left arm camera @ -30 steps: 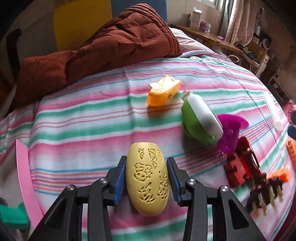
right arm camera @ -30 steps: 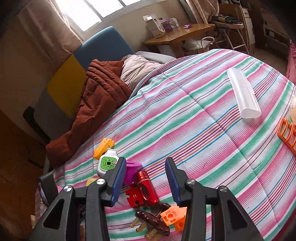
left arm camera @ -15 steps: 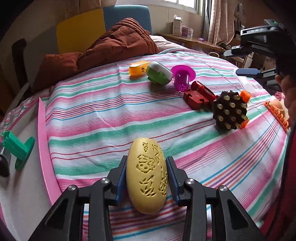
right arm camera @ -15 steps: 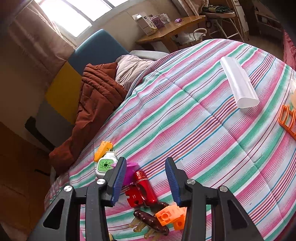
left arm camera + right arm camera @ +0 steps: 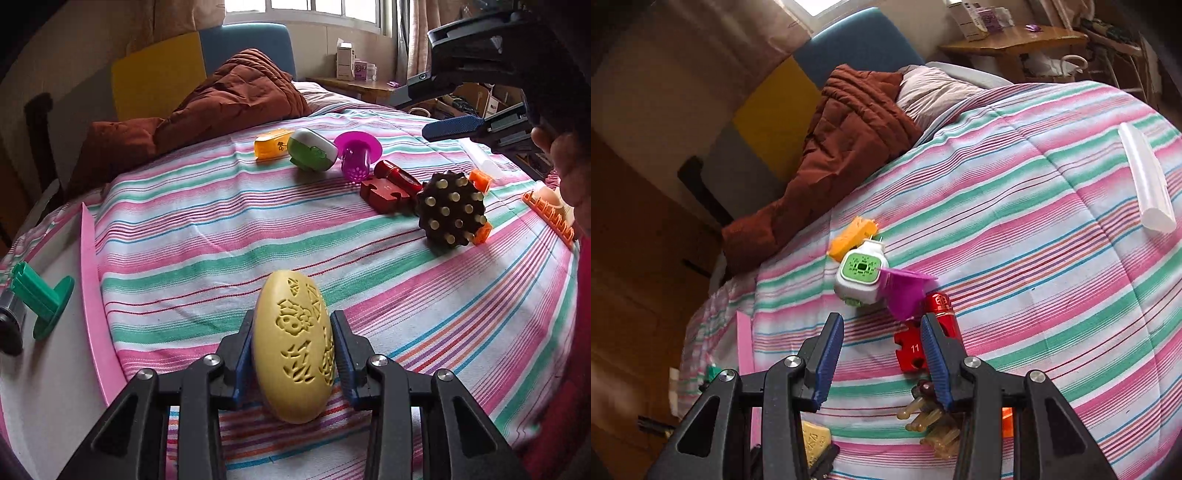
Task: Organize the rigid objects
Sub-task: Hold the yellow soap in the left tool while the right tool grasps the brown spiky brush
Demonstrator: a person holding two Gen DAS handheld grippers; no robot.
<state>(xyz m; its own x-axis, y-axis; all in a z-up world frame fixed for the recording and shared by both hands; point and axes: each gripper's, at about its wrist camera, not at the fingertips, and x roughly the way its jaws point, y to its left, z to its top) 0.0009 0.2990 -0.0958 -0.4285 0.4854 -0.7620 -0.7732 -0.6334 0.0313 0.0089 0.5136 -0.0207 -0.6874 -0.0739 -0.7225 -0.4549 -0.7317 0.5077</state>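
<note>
Carried the yellow carved oval (image 5: 293, 343) toward the pink tray (image 5: 90, 280), left jaws clamped on it; right jaws empty, parted. Risk: smooth oval slipping out.

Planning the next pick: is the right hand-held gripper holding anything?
No, the right hand-held gripper is open, with only striped bedspread showing between its blue pads.
</note>
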